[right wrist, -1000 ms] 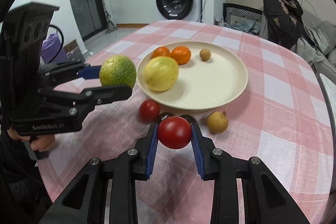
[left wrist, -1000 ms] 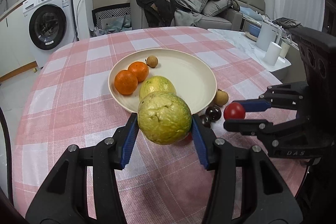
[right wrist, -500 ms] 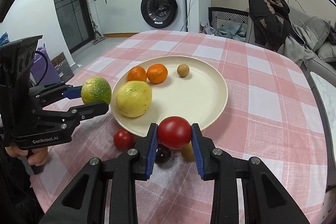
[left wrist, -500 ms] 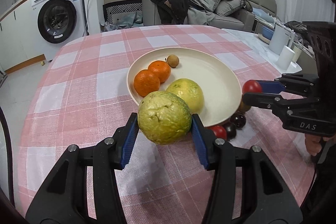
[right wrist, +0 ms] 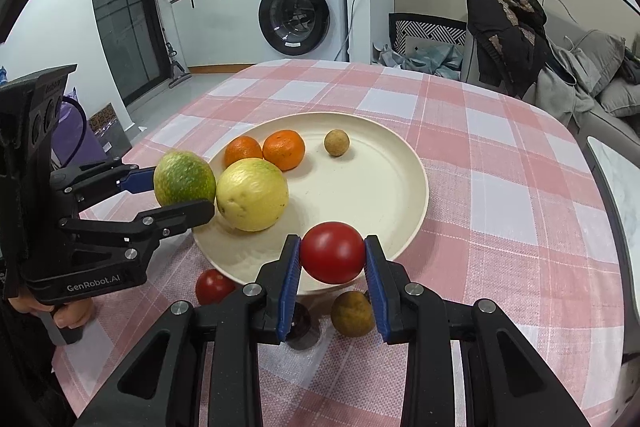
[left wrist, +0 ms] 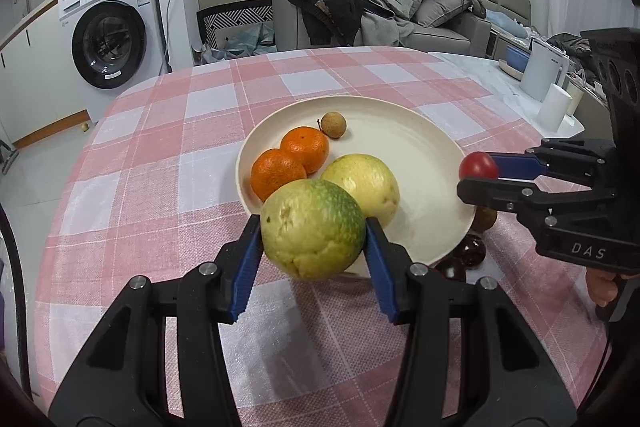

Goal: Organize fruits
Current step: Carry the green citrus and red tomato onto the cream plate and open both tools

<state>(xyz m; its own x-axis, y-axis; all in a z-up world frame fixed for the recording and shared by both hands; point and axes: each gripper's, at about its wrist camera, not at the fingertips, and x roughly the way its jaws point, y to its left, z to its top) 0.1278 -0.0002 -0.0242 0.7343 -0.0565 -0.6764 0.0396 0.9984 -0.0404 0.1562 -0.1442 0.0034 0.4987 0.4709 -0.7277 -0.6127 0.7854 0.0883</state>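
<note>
Left wrist view, left tongs (left wrist: 314, 239): seen at lower centre, clamped by the blue pads on a green-yellow fruit (left wrist: 313, 228), which is held above the near rim of the plate.
Right wrist view, right tongs (right wrist: 332, 259): seen at lower centre, narrowly closed on a red tomato (right wrist: 332, 251), which is held over the plate's near rim.
Left tongs, side view: seen at centre left of the right wrist frame (right wrist: 188, 189), with the green-yellow fruit (right wrist: 185, 179) carried just beside the plate's left edge.
Right tongs, side view: seen at centre right of the left wrist frame (left wrist: 478, 174), with the tomato (left wrist: 478, 166) held at the plate's right rim.
Plate (right wrist: 384, 187): cream, round, set on the checked cloth (right wrist: 500, 163) at frame centre.
On the plate: a yellow fruit (right wrist: 252, 200) at its left, two oranges (right wrist: 283, 149) touching each other behind it, a small brown fruit (right wrist: 336, 143) apart at the back.
Off the plate: a second tomato (right wrist: 214, 286), a dark round fruit (right wrist: 302, 321) partly hidden by the tongs, and a brown fruit (right wrist: 352, 313), all on the cloth just below the near rim.
Hands: fingers seen on the left handle at lower left (right wrist: 72, 313) and on the right handle at the right edge (left wrist: 602, 287).
Background: a washing machine (right wrist: 300, 7) at upper centre, a sofa (left wrist: 424, 11) with clothes at upper right.
</note>
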